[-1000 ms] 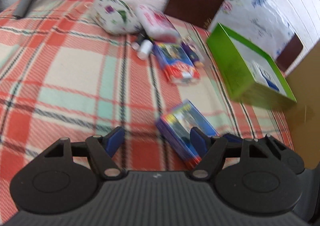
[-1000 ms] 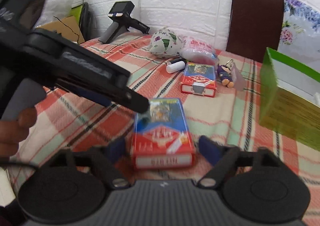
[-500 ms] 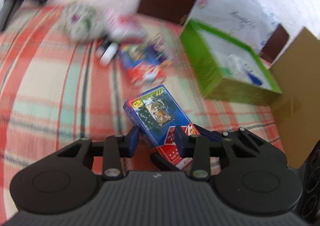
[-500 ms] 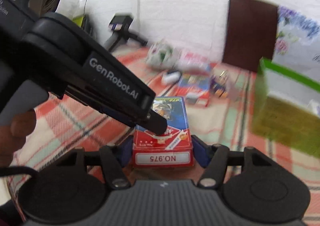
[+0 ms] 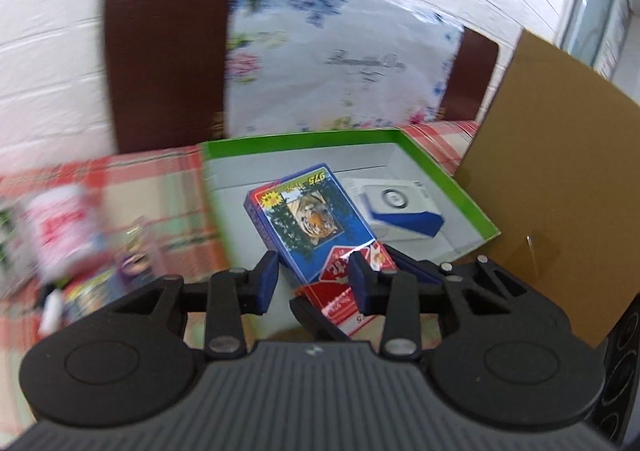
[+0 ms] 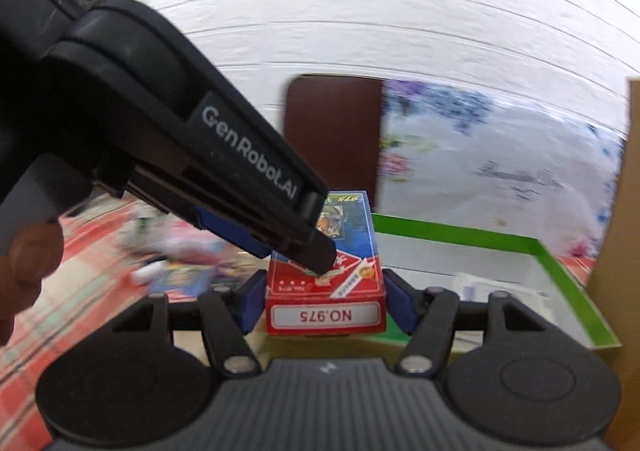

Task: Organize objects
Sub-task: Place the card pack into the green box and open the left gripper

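Note:
A blue and red card box marked NO.975 [image 6: 326,287] is clamped by its sides in my right gripper [image 6: 325,301] and held in the air above the front of the green tray [image 6: 456,233]. In the left wrist view the card box [image 5: 310,221] hangs over the green tray [image 5: 304,139]. My left gripper [image 5: 313,279] is shut on the card box too, one finger above and one below it; its finger [image 6: 256,203] lies on the box top. A white and blue box [image 5: 396,209] lies in the tray.
A brown cardboard sheet [image 5: 548,171] stands right of the tray. Chair backs [image 5: 164,63] and a floral bag [image 5: 340,59] stand behind it by the white wall. Several blurred items, including a pink packet [image 5: 60,227], lie on the plaid cloth [image 5: 160,187] at left.
Both grippers closed on the card box, lifted it off the cloth and carried it right to above the green tray.

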Tool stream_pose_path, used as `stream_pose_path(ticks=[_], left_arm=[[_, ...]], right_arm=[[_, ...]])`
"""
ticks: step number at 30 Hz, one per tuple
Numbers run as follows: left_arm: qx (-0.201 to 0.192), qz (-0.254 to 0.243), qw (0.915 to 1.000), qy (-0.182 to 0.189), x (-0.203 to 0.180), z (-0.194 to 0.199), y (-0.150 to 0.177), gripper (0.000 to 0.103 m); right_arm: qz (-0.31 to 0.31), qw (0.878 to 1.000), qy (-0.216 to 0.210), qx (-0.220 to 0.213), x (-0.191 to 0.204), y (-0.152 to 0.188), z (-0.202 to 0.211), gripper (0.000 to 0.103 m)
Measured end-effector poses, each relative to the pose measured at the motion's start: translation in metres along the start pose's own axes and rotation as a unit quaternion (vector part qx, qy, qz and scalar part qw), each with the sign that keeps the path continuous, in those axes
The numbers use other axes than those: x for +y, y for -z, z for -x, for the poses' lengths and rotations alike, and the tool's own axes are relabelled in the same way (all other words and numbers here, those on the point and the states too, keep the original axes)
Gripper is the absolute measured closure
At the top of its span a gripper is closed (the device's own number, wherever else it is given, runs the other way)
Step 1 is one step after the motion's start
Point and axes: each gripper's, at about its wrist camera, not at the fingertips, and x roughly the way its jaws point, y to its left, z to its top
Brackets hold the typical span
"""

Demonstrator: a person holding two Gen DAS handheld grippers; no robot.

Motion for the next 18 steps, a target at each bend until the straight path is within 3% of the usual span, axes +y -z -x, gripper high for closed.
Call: stream_pose_path(ticks=[4,7,8,12,17,18], left_arm=[[0.007,-0.02,0.9998,0.002,-0.016,-0.036,-0.014,0.061],[0.016,-0.029,0.9985,-0.043,-0.019,-0.057,-0.019,0.059],[0.017,-0.027,0.9984,-0.046,-0.017,-0.058,-0.018,0.055],[0.012,-0.029,0.9982,-0.052,-0.012,-0.047,-0.008,0.052],[0.001,-0.027,0.997,-0.073,-0.014,-0.023,0.0,0.052],[-0.004,-0.026,0.9967,-0.077,-0.014,-0.016,0.002,0.051]], right_arm=[[-0.022,0.999,0.022,0.017,-0.033,-0.002,-0.028,0.041],[-0.025,0.997,0.065,0.033,-0.045,0.002,-0.045,0.029],[-0.036,0.997,0.061,0.035,-0.05,0.003,-0.046,0.028],[-0.052,0.996,0.058,0.034,-0.05,0.014,-0.037,0.023],[-0.063,0.995,0.076,0.021,-0.04,0.02,-0.008,0.003],[-0.064,0.995,0.076,0.015,-0.039,0.02,-0.001,0.002]])
